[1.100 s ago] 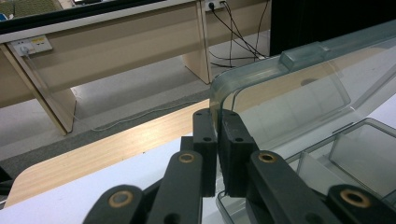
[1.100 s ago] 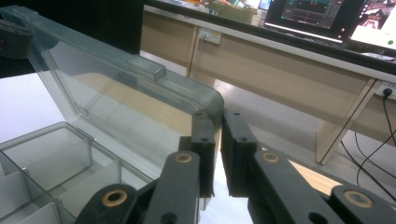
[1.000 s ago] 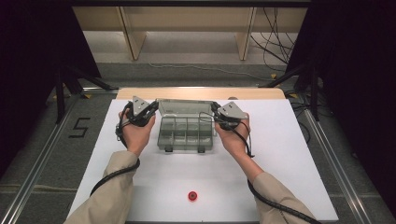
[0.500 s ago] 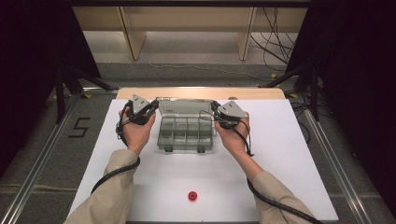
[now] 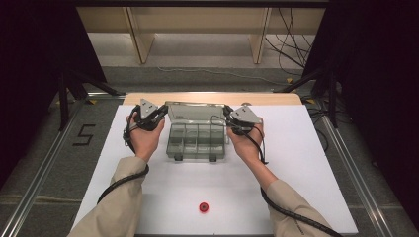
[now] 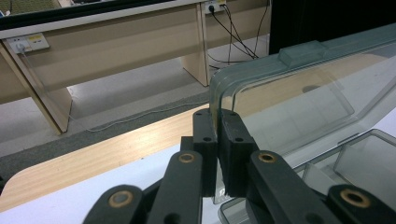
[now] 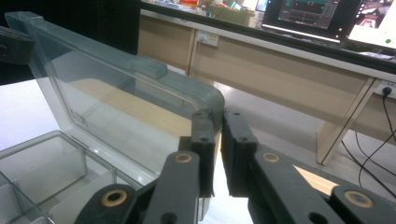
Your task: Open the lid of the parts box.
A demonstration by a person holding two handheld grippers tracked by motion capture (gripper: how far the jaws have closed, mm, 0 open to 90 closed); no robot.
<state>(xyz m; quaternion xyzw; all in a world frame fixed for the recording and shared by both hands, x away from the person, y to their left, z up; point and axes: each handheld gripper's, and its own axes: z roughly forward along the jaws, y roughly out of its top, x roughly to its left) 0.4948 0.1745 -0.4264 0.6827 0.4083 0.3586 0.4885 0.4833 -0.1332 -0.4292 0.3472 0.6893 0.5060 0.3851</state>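
Observation:
A clear plastic compartment box (image 5: pixel 197 142) lies on the white table top with its lid (image 5: pixel 196 112) raised toward the far side. My left gripper (image 5: pixel 161 113) is shut on the lid's left corner, and the left gripper view shows its jaws (image 6: pixel 217 125) pinching the lid's edge (image 6: pixel 299 88). My right gripper (image 5: pixel 229 118) is shut on the lid's right corner; in the right gripper view the rounded corner of the lid (image 7: pixel 121 88) sits between its jaws (image 7: pixel 218 125). The compartments (image 7: pixel 42 172) look empty.
A small red round object (image 5: pixel 203 207) lies near the table's front edge. A wooden strip (image 5: pixel 212 98) runs along the far edge of the white table (image 5: pixel 306 163). Beyond it are desk legs (image 5: pixel 141 39) and cables (image 5: pixel 291 34) on the floor.

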